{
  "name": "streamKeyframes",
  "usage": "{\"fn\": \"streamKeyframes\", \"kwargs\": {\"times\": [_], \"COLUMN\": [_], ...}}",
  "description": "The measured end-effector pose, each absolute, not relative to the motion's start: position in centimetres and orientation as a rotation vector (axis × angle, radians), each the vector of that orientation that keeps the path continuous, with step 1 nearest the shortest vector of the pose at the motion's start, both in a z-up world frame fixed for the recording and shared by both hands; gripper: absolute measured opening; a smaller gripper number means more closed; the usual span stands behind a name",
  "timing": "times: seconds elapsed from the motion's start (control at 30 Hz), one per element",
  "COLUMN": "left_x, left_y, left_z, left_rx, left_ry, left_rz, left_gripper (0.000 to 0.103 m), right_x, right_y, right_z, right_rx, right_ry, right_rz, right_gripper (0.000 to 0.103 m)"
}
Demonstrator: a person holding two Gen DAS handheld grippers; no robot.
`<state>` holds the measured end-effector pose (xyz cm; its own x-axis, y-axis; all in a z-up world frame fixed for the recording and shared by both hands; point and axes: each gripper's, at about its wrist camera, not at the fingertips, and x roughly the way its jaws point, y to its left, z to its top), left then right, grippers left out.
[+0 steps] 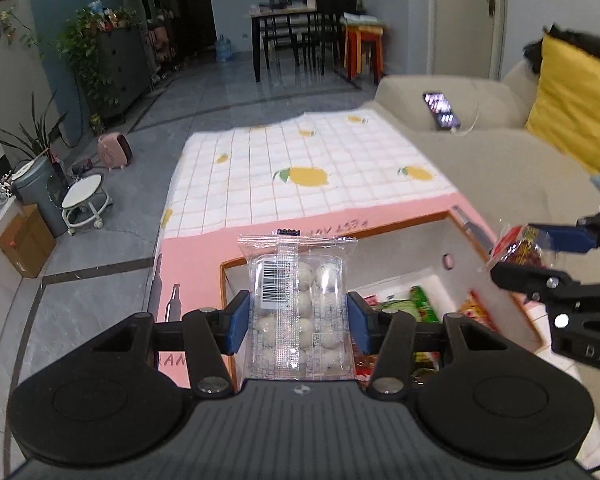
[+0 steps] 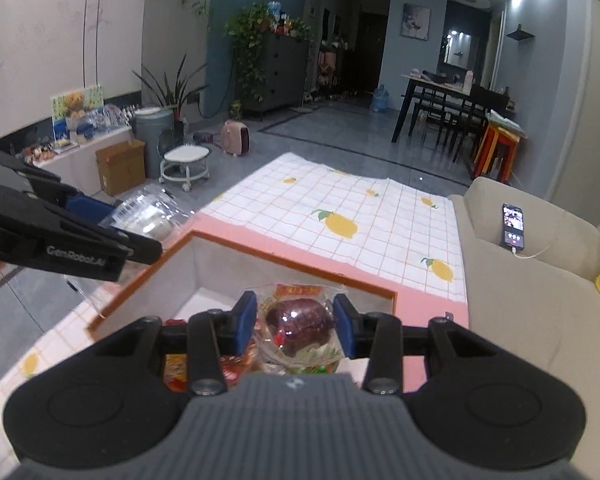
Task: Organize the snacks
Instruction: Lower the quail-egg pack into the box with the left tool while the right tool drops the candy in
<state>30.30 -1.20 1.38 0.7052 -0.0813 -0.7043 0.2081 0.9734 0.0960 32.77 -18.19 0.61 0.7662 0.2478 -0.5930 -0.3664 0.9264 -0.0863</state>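
Left gripper (image 1: 297,322) clamps the clear packet of white balls (image 1: 298,304) upright above the box (image 1: 236,276), right gripper (image 2: 295,326) pinches a dark-red snack packet (image 2: 300,324) likewise, lemon-print cloth (image 1: 300,176) beyond, seemingly awaiting sorting.

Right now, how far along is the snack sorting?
Done: several packets already lie in the box, red and green ones near its floor. In hand: the left gripper clamps a clear packet of white balls; the right gripper clamps a clear packet with a dark red snack, both above the box. Left: releasing both.
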Motion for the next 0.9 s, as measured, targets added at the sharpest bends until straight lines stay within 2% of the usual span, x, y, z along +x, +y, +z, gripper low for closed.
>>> {"fn": "streamKeyframes", "kwargs": {"times": [0.47, 0.77, 0.9], "left_x": [38.0, 39.5, 39.5], "left_y": [-2.8, -3.0, -3.2], "left_z": [-7.7, -10.5, -10.8], "left_rx": [0.35, 0.388, 0.403], "left_ry": [0.982, 1.041, 1.051], "left_rz": [-0.135, -0.137, -0.128], "left_gripper": [0.058, 0.058, 0.062], "right_x": [44.7, 46.4, 46.3], "right_y": [-17.8, -17.2, -17.0], "right_z": [-8.5, -12.3, -12.5], "right_rx": [-0.356, -0.418, -0.436], "right_ry": [0.841, 0.903, 0.918], "right_rz": [0.278, 0.29, 0.296], "right_gripper": [0.04, 0.04, 0.042]}}
